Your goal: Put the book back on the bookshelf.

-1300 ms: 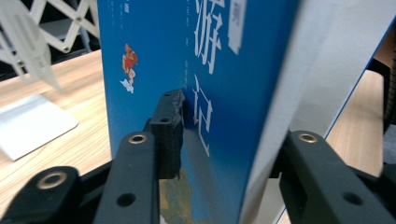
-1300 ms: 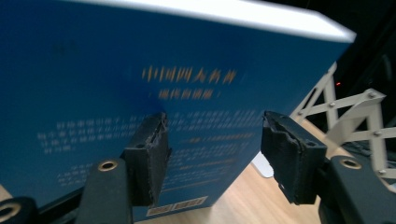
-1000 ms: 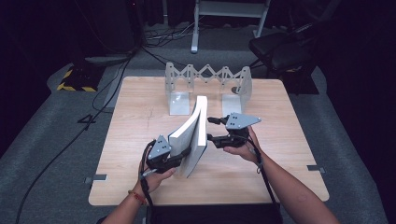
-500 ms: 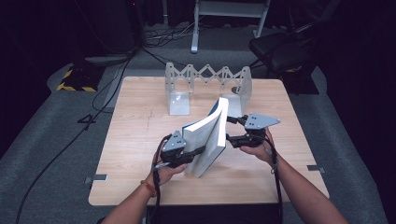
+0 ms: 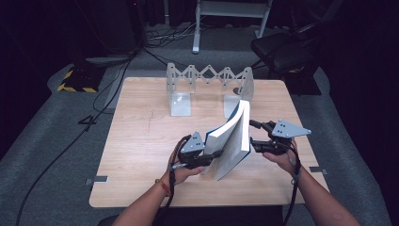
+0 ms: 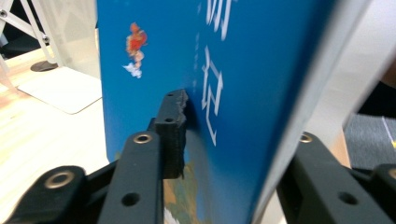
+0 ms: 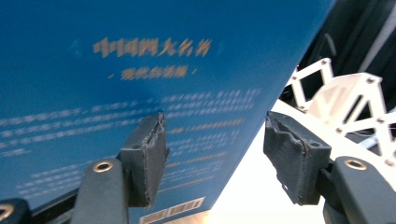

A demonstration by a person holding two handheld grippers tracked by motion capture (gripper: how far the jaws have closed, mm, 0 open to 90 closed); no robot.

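**Item: book [image 5: 231, 141], held over worktop [image 5: 141, 141]**

**Change noted:** 1 second ago the book stood nearly upright near the worktop's centre. It now leans over, top edge toward the rack [image 5: 209, 82], and sits further right, just in front of the rack's right plate. Both hands have travelled right with it. Left gripper [image 5: 207, 157] jaws have just been opening a little; the book's spine end is between them, with the near pad against the cover and the far jaw hidden behind the page block. Right gripper [image 5: 256, 143] jaws have just been closing somewhat; seen along them, they stand part open before the back cover, gripping nothing.

**Reading:** the book is judged to be on its way to the rack, with the left gripper carrying and the right steadying or about to take hold. Slotting is not yet done.

**Materials and shapes:**
- Book: thick paperback, glossy blue cover, white and gold lettering, barcode on the back, and a pale, matte page block.
- Rack: white metal, 2 flat L-shaped end plates joined by a zigzag scissor lattice with visible rivets.
- Worktop: pale wood grain, rounded corners.
- Jaws: black, rigid, with bolt holes; pads are dark foam with roughened edges.
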